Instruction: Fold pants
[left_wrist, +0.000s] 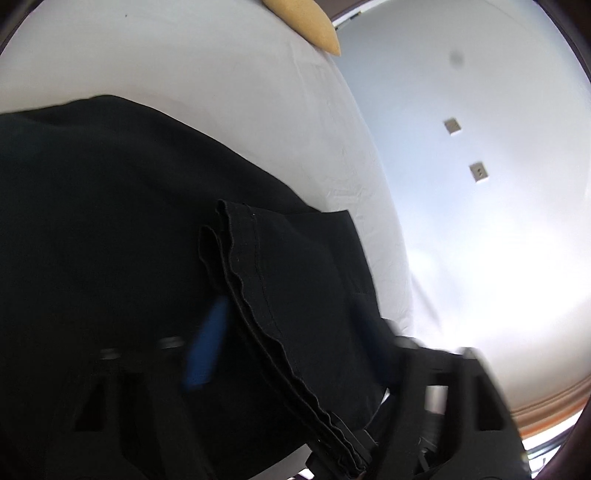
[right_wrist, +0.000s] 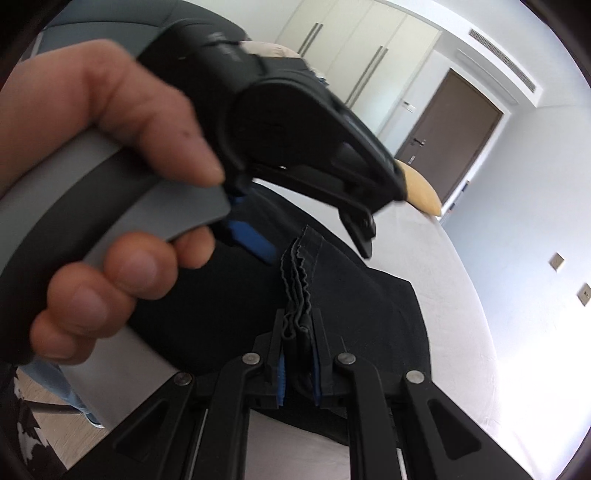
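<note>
Black pants (left_wrist: 110, 221) lie on a white bed (left_wrist: 221, 92), partly folded, with stacked hem edges (left_wrist: 255, 295) running through the left wrist view. My left gripper (left_wrist: 295, 350) has its blue-padded fingers (left_wrist: 207, 350) on either side of the hem layers and looks shut on them; motion blur hides detail. In the right wrist view my right gripper (right_wrist: 297, 350) is shut on the bunched hem edges (right_wrist: 299, 291) of the pants (right_wrist: 369, 314). The left gripper (right_wrist: 295, 229) and the hand holding it (right_wrist: 122, 147) show just above, on the same hems.
A yellow pillow (left_wrist: 310, 26) lies at the bed's far end, also in the right wrist view (right_wrist: 421, 192). A white wall with two sockets (left_wrist: 478, 171) is at the right. Wardrobes (right_wrist: 354, 48) and a brown door (right_wrist: 454, 129) stand beyond the bed (right_wrist: 461, 332).
</note>
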